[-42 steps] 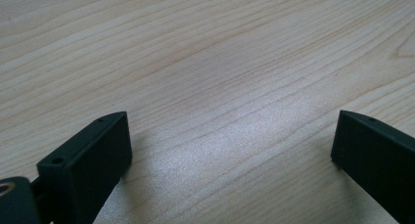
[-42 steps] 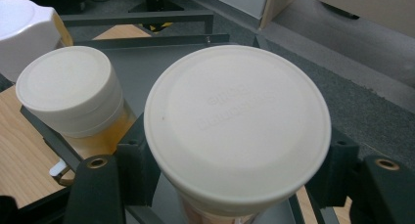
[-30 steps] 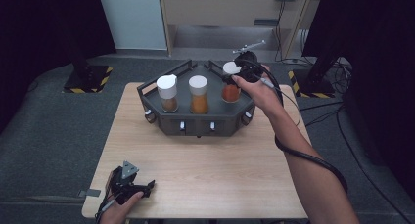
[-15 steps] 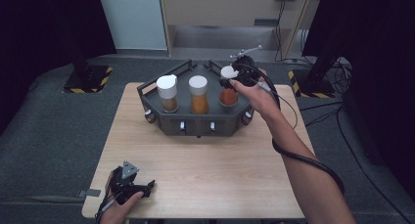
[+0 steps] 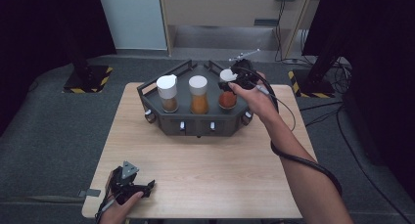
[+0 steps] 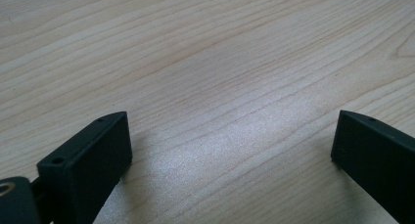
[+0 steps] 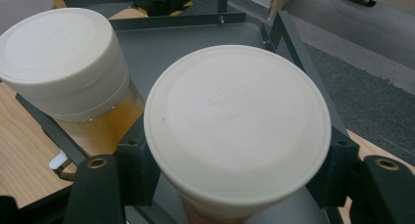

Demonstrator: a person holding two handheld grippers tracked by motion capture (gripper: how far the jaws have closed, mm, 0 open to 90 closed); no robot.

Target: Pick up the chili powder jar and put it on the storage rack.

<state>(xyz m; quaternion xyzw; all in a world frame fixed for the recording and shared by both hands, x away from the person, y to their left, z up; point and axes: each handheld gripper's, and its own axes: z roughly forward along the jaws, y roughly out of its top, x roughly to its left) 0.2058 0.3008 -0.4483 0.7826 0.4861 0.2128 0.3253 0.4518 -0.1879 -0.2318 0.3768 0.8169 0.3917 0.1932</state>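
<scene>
**Right jar gripped by the cap, and that's the sketchy part**

The right gripper [image 5: 234,78] has its jaws clamped around the white cap [image 7: 238,126] of the red jar [image 5: 227,99], the rightmost of three in the dark rack [image 5: 195,123] at the far middle of the table [image 5: 205,170]. In the right gripper view the cap sits snug between the two black jaws, one pressing on each side. The jar looks to be down in its slot, upright as far as I can tell.

The left gripper [image 5: 128,185] rests on the near left corner of the table, jaws wide apart with bare wood between them.

What could go wrong, in my opinion:

- The grip is on the cap, not the body. If that cap is loose or only pushed on, a lift could pull it off and leave the jar behind, or drop it and spill.
- The orange jar [image 5: 199,94] stands just beside it to the left. Any sideways swing on the way out could knock it.
- The rack has a raised rail [image 7: 293,43] on the right side. Tilting the jar before it clears the slot could snag it there.
- Nothing holds the rack, so a jammed jar might drag it along.
</scene>
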